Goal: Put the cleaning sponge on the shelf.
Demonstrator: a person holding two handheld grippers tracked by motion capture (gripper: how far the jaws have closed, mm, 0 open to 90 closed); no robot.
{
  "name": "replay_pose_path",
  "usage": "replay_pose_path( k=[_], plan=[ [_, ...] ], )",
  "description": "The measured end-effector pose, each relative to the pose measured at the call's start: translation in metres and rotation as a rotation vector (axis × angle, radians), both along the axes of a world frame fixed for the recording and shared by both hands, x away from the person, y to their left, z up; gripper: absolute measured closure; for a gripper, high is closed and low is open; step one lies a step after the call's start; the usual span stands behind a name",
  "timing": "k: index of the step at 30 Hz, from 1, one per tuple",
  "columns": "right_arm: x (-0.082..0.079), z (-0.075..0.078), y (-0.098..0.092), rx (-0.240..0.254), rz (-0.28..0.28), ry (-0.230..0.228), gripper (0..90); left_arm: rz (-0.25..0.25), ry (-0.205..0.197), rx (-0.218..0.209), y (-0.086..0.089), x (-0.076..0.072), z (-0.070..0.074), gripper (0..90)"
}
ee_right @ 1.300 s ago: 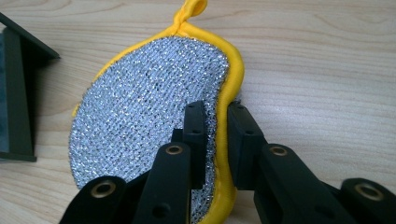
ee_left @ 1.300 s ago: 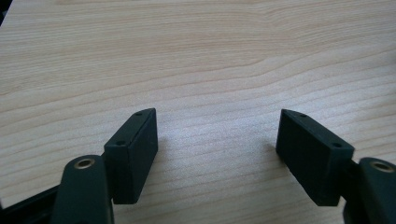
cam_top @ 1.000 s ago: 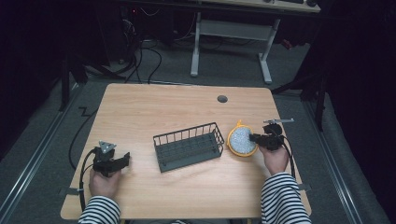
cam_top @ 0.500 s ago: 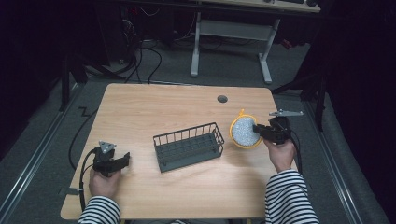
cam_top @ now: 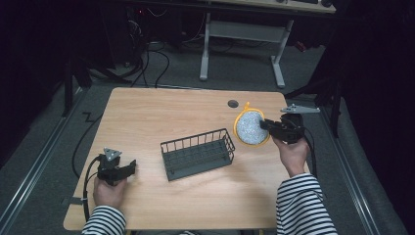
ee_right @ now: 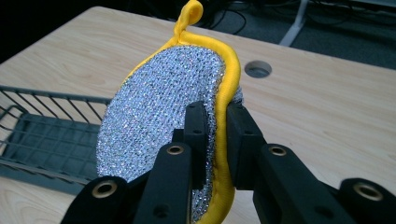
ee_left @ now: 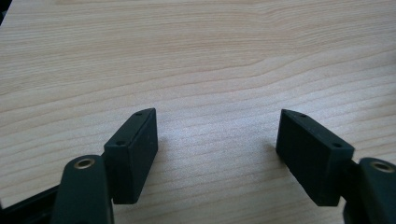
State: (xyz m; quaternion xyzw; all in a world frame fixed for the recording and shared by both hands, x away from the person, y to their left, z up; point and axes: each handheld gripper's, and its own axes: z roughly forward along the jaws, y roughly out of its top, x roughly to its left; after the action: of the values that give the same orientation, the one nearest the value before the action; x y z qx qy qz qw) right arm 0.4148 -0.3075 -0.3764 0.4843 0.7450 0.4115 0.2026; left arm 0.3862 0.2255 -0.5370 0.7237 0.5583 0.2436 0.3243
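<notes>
A round silver scouring pad with a yellow rim and loop (cam_top: 251,127) hangs in the air above the table's right side, held on edge. My right gripper (cam_top: 266,125) is shut on its rim; in the right gripper view the two black jaws pinch the scouring pad (ee_right: 173,116) at its yellow border. A dark wire basket (cam_top: 197,153) stands on the table's middle, to the left of the pad and below it. My left gripper (cam_top: 128,168) rests at the table's front left, open, with bare wood between its fingers (ee_left: 133,149).
A wooden table (cam_top: 161,112) carries a round cable hole (cam_top: 233,104) near its far edge, just behind the pad. Cables and a white desk frame (cam_top: 242,34) lie on the dark floor beyond. The basket (ee_right: 42,140) is empty.
My right gripper has risen off the table with the scouring pad, lifting it from flat to tilted on edge and slightly farther back. The left gripper has stayed put.
</notes>
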Motion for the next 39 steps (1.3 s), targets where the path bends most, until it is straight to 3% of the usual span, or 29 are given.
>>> replay_pose_path(
  k=[5,14,31,39],
  plan=[
    [0.004,0.009,0.013,0.035,0.033,-0.017,80.2,0.000,0.000,0.000,0.000,0.000,0.000,29.8],
    [0.012,0.012,0.046,0.023,0.104,-0.008,80.2,-0.001,0.001,-0.001,0.000,0.000,0.000,29.7],
    [0.032,-0.017,0.101,0.027,0.199,0.056,79.9,-0.001,0.001,-0.002,0.000,0.000,0.000,29.5],
    [0.034,-0.031,0.111,0.026,0.221,0.082,79.7,-0.002,0.001,-0.002,0.000,0.000,0.000,29.4]
  ],
)
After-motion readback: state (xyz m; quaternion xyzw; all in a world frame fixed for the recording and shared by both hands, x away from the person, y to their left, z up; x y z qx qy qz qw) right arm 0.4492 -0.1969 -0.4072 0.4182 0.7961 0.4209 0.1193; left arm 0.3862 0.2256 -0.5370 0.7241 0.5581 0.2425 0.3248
